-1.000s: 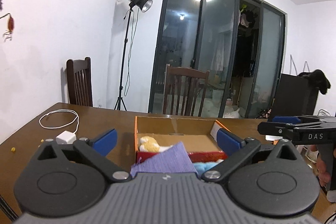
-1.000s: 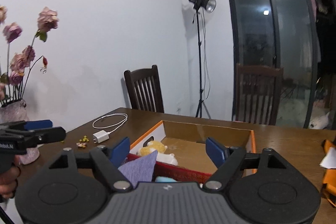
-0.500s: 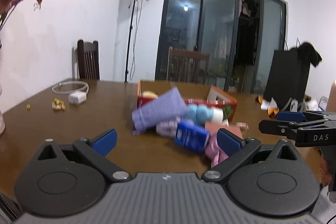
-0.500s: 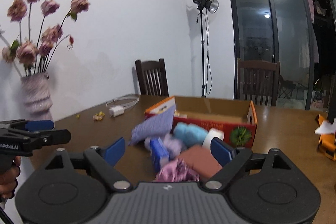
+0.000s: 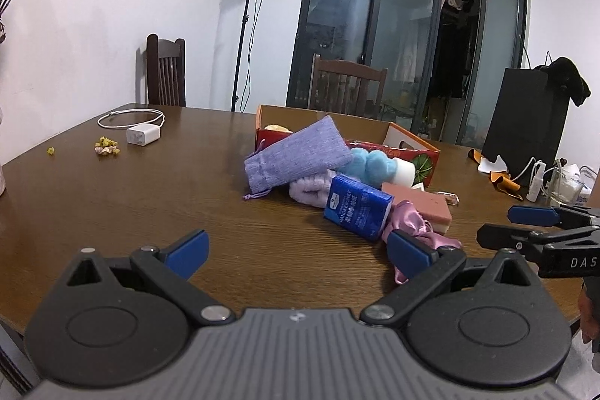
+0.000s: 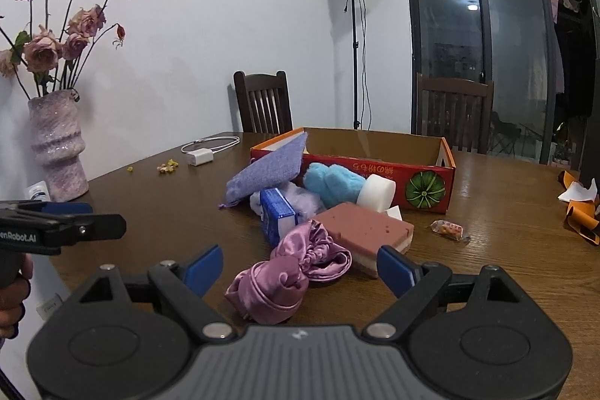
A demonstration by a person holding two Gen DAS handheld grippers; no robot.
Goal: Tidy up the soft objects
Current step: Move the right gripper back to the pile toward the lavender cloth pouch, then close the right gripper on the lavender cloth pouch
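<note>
A pile of soft things lies in front of the open cardboard box [image 6: 375, 171]: a lilac pouch [image 6: 268, 171], a blue fluffy piece [image 6: 332, 182], a white foam roll [image 6: 377, 192], a blue tissue packet [image 6: 279, 216], a pink sponge block [image 6: 367, 227] and a pink satin cloth [image 6: 292, 272]. My right gripper [image 6: 300, 268] is open; the satin cloth lies between its fingers, untouched. My left gripper [image 5: 298, 250] is open over bare table, just short of the tissue packet [image 5: 356, 208] and the pouch [image 5: 296, 152]. Something yellow shows inside the box [image 5: 412, 145].
A vase of dried roses [image 6: 56, 152] stands at the table's left edge. A white charger with its cable [image 5: 140, 134] and small dried bits [image 5: 107, 147] lie at the back left. A wrapped sweet [image 6: 448, 229] and orange scraps [image 6: 577, 205] lie on the right. Chairs stand behind the table.
Both grippers have come down and drawn back from just over the box, so the whole pile now shows ahead of them. Over the last half second they barely moved.
</note>
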